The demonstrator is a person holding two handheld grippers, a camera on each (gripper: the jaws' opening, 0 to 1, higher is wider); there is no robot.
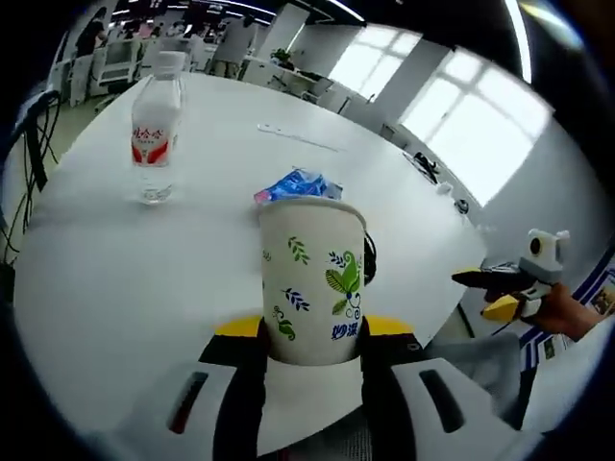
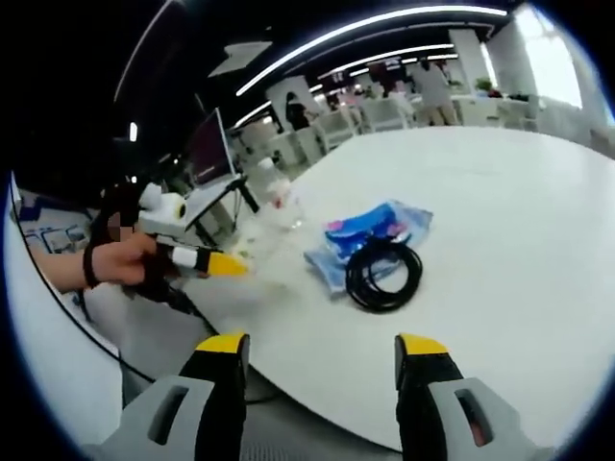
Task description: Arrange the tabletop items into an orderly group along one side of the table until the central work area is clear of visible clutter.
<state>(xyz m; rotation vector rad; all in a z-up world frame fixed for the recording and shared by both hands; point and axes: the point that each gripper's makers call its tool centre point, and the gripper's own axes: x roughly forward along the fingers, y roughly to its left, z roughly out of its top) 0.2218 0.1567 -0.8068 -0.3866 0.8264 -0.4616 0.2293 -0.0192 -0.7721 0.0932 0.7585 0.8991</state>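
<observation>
A white paper cup [image 1: 312, 279] with green leaf prints stands upright between my left gripper's [image 1: 312, 331] jaws, which are shut on its lower part. Behind it on the white table [image 1: 115, 279] lie a blue packet [image 1: 298, 182] and, at its right side, part of a black cable coil [image 1: 370, 259]. A clear water bottle [image 1: 154, 125] with a red label stands farther off to the left. In the right gripper view my right gripper [image 2: 320, 346] is open and empty at the table's edge, short of the cable coil [image 2: 384, 274] and blue packet [image 2: 370, 235]. A hand holds the left gripper [image 2: 231, 265] at the left.
The right gripper [image 1: 495, 293], held by a hand, hovers off the table's right edge. A thin white strip [image 1: 293, 136] lies far across the table. A monitor [image 2: 207, 149], chairs and people stand beyond the table. A black cable [image 2: 115, 355] hangs below the table's edge.
</observation>
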